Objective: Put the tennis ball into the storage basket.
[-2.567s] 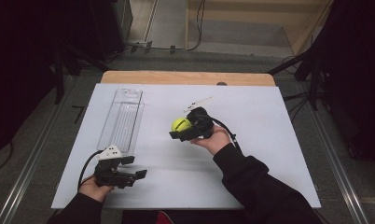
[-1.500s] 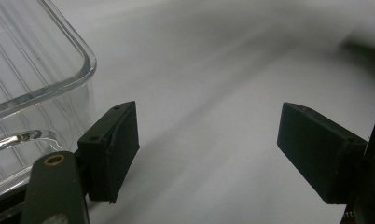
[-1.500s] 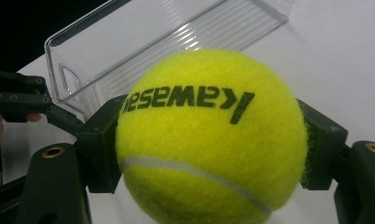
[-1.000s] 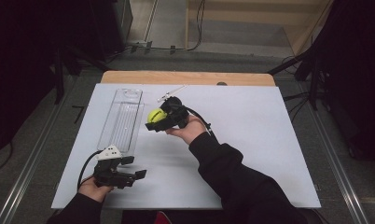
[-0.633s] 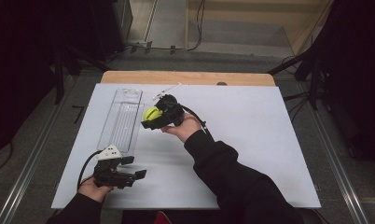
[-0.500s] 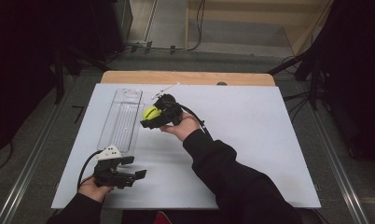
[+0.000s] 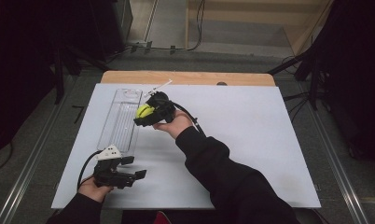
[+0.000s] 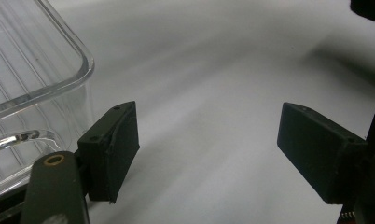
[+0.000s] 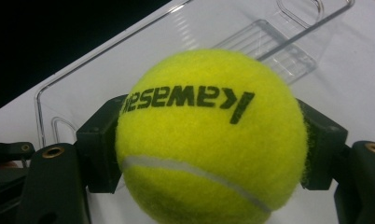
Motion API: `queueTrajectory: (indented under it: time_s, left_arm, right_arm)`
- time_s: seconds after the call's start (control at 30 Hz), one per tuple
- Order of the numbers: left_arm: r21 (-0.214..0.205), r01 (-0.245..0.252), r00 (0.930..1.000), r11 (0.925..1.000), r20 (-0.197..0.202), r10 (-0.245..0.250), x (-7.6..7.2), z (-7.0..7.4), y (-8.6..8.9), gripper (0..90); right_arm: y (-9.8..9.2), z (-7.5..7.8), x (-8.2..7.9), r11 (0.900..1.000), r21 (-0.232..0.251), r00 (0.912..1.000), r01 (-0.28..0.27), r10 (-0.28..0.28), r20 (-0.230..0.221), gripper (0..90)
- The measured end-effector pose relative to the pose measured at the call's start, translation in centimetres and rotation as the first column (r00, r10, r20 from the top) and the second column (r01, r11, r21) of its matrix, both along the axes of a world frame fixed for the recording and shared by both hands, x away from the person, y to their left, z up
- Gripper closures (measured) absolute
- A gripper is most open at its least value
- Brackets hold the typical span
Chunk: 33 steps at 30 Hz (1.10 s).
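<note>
A yellow-green tennis ball (image 9: 209,135) with black lettering is clamped between the two black jaws of my right gripper (image 7: 143,114). That gripper hangs in the air at the right rim of a long clear plastic tray (image 7: 122,120), which also lies behind the ball (image 7: 142,111) in the right gripper view as a ribbed clear tray (image 9: 269,42). My left gripper (image 7: 129,170) rests low near the table's front left, just below the tray's near end. Its jaws stand wide apart with nothing between them, and the tray corner (image 8: 45,79) sits just left of them.
The white tabletop (image 7: 251,135) stretches to the right of the tray. A wooden strip (image 7: 185,77) runs along the far edge, with a thin white stick (image 7: 158,87) lying near it. Dark floor, rails and cables surround the table.
My right gripper has carried the ball leftward and slightly away from me, from mid-table to the tray's right rim. The left gripper has stayed where it was.
</note>
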<state>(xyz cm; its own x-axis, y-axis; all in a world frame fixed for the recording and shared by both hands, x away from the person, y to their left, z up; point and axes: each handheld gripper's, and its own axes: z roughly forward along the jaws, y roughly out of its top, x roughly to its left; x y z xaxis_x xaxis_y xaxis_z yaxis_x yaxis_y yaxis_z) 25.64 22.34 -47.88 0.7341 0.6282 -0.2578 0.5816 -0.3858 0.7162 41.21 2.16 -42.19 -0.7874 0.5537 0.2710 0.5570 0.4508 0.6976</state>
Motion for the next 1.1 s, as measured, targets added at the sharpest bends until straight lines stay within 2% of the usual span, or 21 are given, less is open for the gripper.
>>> queueTrajectory:
  time_s: [0.33, 0.47, 0.63, 0.8, 1.1]
  left_arm:
    - [0.002, 0.001, 1.0000, 1.0000, -0.003, -0.001, 0.0, 0.0, 0.0, 21.2]
    - [0.001, 0.002, 1.0000, 1.0000, -0.003, -0.002, 0.0, 0.0, 0.0, 21.1]
    - [-0.001, 0.003, 1.0000, 1.0000, -0.002, -0.003, 0.0, 0.0, 0.1, 21.2]
    - [-0.002, 0.005, 1.0000, 1.0000, 0.001, -0.005, 0.0, 0.1, 0.1, 21.2]
    - [-0.003, 0.007, 1.0000, 1.0000, 0.000, -0.007, -0.1, 0.1, 0.0, 21.2]
  right_arm:
    - [1.7, 0.7, 0.1, 0.9999, 0.005, 0.9999, -0.013, 0.012, 0.009, 23.1]
    - [2.5, 0.8, 0.3, 0.9997, -0.008, 0.9996, -0.022, 0.023, 0.016, 23.1]
    - [3.7, 0.7, 0.6, 0.9997, 0.006, 0.9997, -0.023, 0.023, 0.000, 23.1]
    - [4.9, 0.7, 0.7, 0.9993, 0.005, 0.9992, -0.037, 0.037, 0.011, 23.1]
    - [6.2, 0.5, 1.1, 0.9996, -0.002, 0.9995, -0.030, 0.030, -0.009, 23.1]
